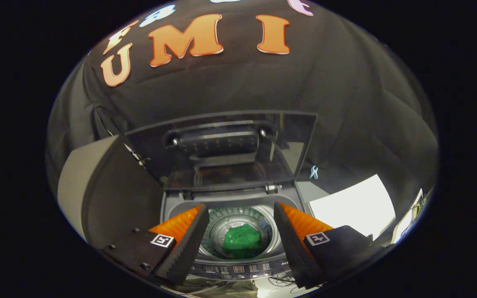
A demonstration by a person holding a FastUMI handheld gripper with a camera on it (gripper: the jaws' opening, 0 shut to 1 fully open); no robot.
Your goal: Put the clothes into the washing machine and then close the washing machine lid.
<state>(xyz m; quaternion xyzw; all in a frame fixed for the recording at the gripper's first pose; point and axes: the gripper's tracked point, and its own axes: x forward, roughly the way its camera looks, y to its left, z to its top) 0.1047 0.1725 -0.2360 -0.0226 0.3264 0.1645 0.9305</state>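
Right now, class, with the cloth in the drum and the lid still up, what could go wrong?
1. The lid stands upright; pushed carelessly, it may slam onto the washing machine.
2. The open tongs hang above the drum, so they could catch the green cloth and lift it out.

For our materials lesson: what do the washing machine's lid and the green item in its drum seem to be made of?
Lid: looks like dark tinted glass or glossy plastic, since it mirrors the machine. Green item: soft cloth, judging by its crumpled folds, lying in the drum below the open gripper.
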